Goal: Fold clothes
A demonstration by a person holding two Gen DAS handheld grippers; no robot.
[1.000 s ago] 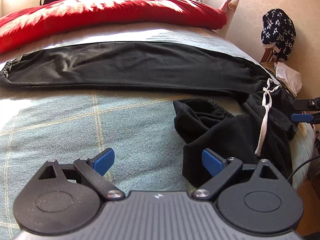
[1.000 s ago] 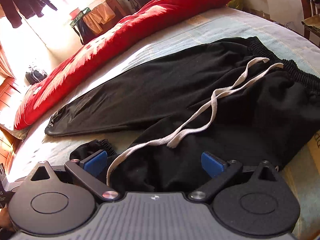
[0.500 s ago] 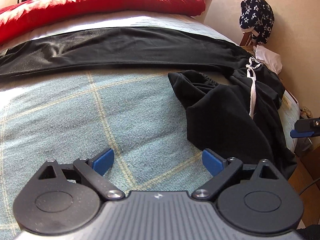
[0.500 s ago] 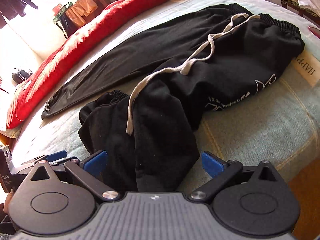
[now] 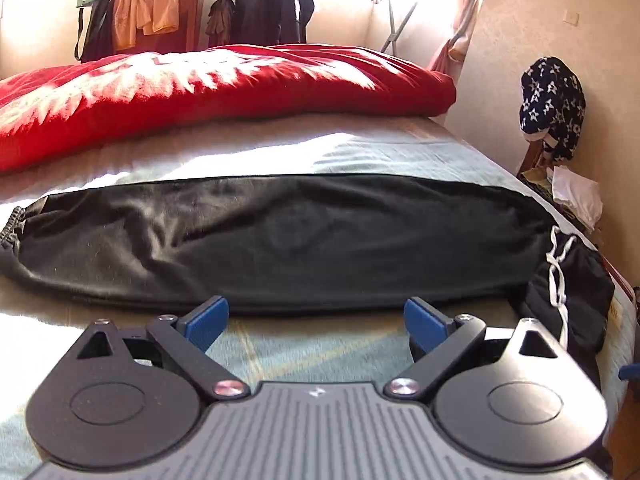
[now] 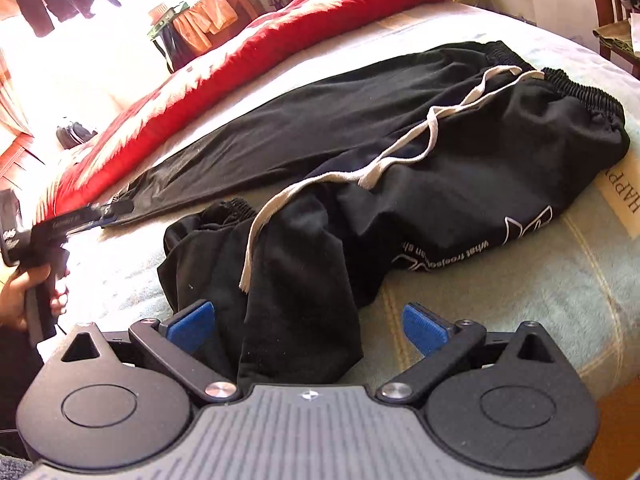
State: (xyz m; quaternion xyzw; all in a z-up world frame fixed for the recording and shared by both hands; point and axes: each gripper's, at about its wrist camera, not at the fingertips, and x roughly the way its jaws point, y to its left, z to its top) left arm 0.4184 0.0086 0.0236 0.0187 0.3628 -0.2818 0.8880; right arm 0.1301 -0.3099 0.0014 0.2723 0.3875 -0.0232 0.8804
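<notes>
So we've got both sets of fingers spread wide, gripping nothing: left gripper (image 5: 316, 320) faces the black pants (image 5: 280, 236), right gripper (image 6: 308, 322) straddles the crumpled leg.

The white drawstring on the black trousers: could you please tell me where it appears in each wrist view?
Left wrist view: the white drawstring hangs at the far right edge, over the bunched end of the black trousers.
Right wrist view: it runs diagonally across the centre, from the waistband at upper right down towards the lower left.
Shared landmark: the red duvet behind the trousers.
</notes>
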